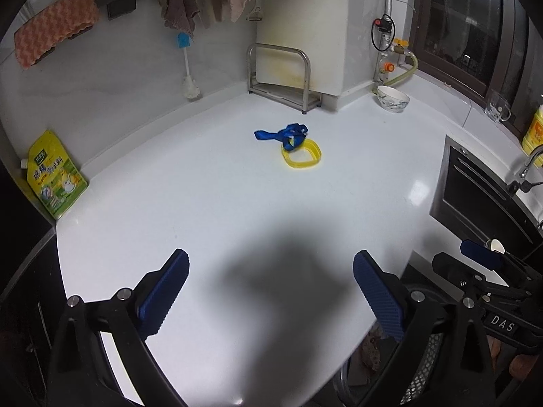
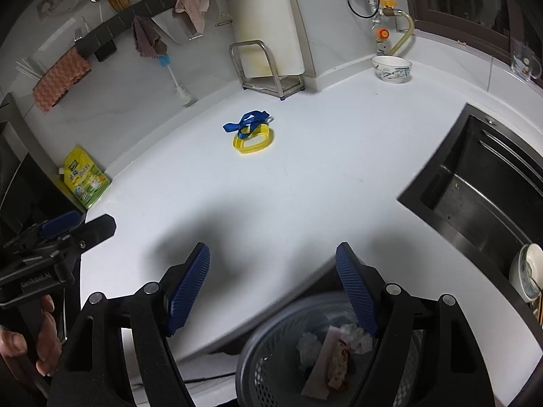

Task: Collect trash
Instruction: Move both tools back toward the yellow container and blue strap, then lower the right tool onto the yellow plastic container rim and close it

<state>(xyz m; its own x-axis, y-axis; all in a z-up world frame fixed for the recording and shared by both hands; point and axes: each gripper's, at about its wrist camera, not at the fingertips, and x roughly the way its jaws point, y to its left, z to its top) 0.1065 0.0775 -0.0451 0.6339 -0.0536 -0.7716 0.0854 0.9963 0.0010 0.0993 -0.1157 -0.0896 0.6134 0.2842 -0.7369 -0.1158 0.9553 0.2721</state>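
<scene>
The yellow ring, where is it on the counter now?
The yellow ring lies mid-counter in both views, partly under the blue strap, in front of the metal rack.

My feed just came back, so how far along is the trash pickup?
Done: crumpled paper and a wrapper already lie in the bin below the counter edge. In hand: nothing; the left tool and right tool are both open and empty near the counter's front edge. Left: the blue strap and yellow ring sit together mid-counter, the strap overlapping the ring.

Both the left hand-held gripper (image 1: 271, 291) and right hand-held gripper (image 2: 273, 288) gape wide, empty.
</scene>
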